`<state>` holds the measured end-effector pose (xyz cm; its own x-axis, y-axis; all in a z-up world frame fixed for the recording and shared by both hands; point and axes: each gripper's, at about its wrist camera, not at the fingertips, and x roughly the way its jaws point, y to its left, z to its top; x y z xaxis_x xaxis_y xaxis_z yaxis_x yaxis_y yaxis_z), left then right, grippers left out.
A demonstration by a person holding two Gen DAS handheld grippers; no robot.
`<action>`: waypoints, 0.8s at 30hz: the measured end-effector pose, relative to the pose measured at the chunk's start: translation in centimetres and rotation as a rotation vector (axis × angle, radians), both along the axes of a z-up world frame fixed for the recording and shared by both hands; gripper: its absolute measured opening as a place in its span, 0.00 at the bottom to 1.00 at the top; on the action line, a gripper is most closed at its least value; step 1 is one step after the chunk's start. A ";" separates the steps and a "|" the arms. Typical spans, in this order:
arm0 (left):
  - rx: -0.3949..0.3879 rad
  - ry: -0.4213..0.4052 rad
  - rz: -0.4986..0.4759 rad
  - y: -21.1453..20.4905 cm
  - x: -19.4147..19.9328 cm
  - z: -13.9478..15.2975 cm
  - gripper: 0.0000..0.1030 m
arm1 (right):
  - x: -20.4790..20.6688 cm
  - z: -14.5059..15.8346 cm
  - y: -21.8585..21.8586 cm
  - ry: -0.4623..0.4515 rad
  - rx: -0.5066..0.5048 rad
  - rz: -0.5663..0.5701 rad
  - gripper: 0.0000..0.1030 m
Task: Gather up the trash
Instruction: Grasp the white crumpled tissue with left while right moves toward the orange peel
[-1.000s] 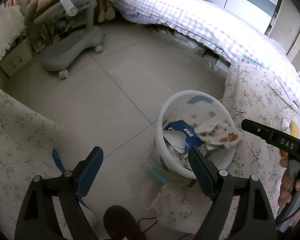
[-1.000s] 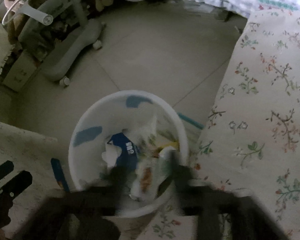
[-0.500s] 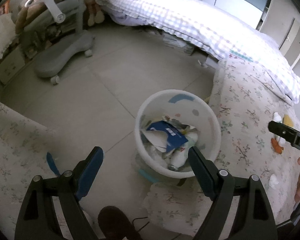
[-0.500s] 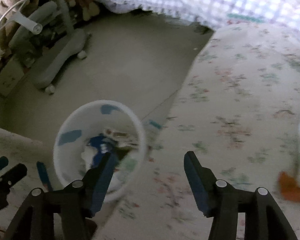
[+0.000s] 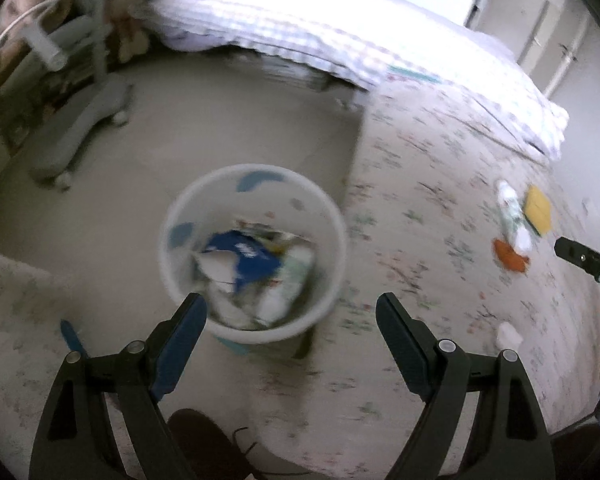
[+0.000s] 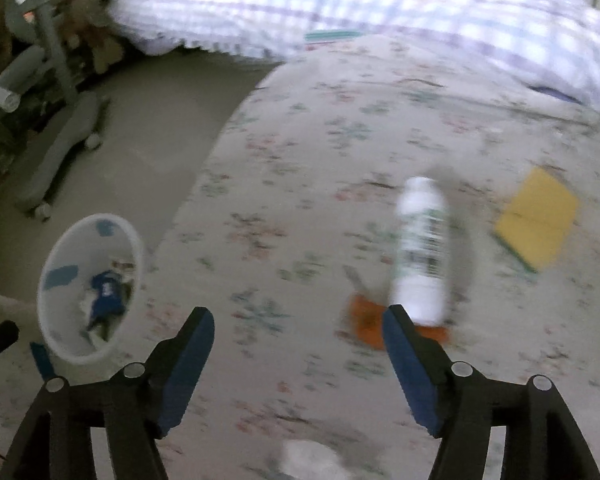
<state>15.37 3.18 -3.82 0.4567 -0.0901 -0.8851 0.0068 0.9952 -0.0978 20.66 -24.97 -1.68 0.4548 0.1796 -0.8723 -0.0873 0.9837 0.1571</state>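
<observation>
1. Fingers on the right gripper [image 6: 296, 328] were spread wide, nothing between them, touching nothing; they hung over the floral bed cover [image 6: 300, 152].
2. Fingers on the left gripper [image 5: 290, 314] were equally wide apart and empty, above the near rim of the trash bin [image 5: 332, 216].
3. Nearest trash: a crumpled white tissue [image 6: 308, 462] on the bed just below the right gripper. Judged very light and soft; pinch anywhere and it should collapse.
4. Next out: a white bottle [image 6: 420, 244] lying on its side, near end just ahead of the right-hand finger, resting on an orange wrapper [image 6: 362, 318]. Probably empty plastic: light, smooth, likely to roll or squirt out. Best taken across the mid-body, fingers square to its long axis.
5. Orange wrapper looked thin and flat; an edge pinch is needed, easier once the bottle is off it.
6. Yellow pad [image 6: 536, 218] lay further right, apart from the bottle; flat, looks soft, grip by an edge.
7. Bin stood on the floor beside the bed, already holding paper and a blue pack [image 5: 248, 256].
</observation>
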 end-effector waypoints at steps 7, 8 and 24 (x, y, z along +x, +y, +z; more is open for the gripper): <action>0.012 0.018 -0.120 -5.4 -0.4 -0.4 0.86 | -2.1 -0.1 -5.8 0.011 -0.033 -0.063 0.75; 0.013 0.026 -0.140 -6.2 -0.5 -0.6 0.86 | -2.3 -0.1 -6.4 0.013 -0.038 -0.070 0.75; -0.022 0.093 -0.373 -17.0 -3.3 -4.4 0.86 | -5.3 -2.0 -14.5 0.068 -0.063 -0.163 0.75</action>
